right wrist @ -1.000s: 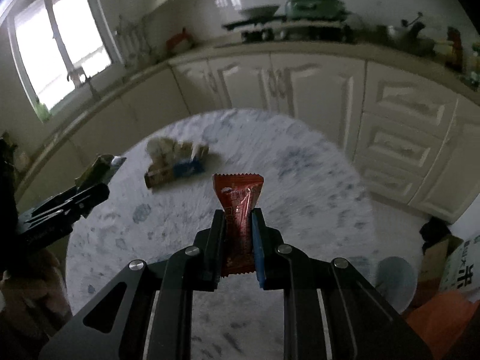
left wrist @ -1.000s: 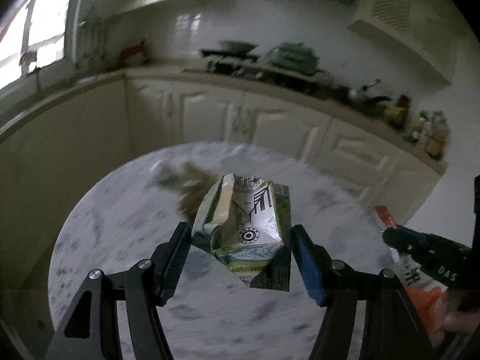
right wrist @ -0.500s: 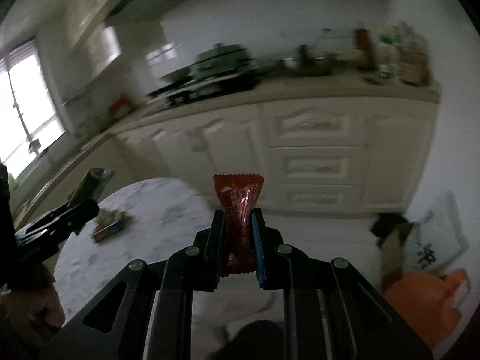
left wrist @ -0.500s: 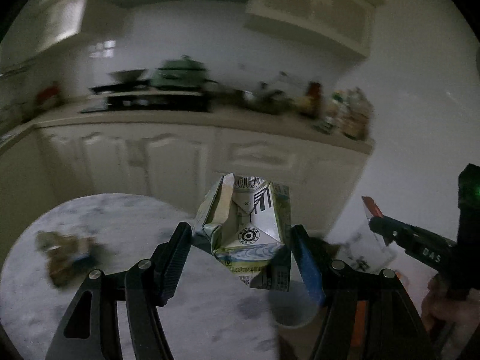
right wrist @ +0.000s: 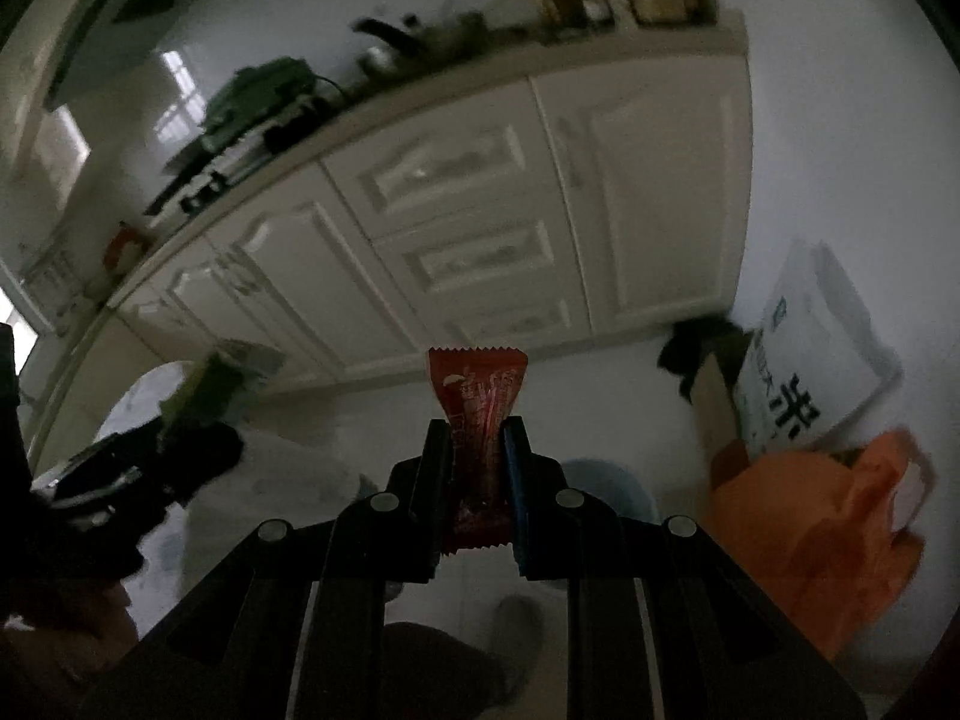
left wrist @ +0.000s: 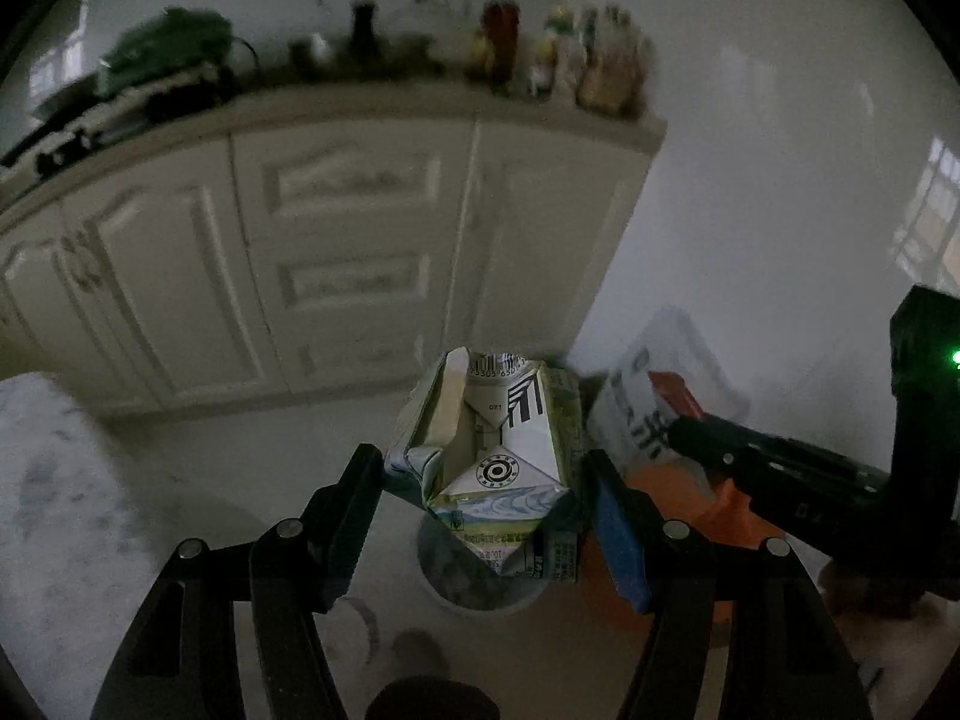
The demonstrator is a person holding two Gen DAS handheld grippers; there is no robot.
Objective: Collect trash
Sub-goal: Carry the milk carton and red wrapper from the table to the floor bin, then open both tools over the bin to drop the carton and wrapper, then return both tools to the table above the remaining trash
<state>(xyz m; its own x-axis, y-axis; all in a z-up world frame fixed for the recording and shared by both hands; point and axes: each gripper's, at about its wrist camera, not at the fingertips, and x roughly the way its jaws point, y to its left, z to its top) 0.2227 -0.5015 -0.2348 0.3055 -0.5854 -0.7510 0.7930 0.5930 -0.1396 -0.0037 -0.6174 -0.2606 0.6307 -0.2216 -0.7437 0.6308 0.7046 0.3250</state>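
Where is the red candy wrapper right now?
The red candy wrapper is pinched in the right gripper, centre of the right wrist view, above the round pale bin.

crushed carton (left wrist: 489,456): barcode strip along its top edge, digits partly legible, roughly "5305 650". small "071" printed below it on the white panel. black concentric-ring emblem with tiny ring text, unreadable. fine print on the lower flap too small to read.
white bag (right wrist: 804,360) on the floor: one large black character, possibly "米", seen in both views; a small green logo near its upper edge, illegible.
red wrapper (right wrist: 478,414): white print, blurred, not readable.
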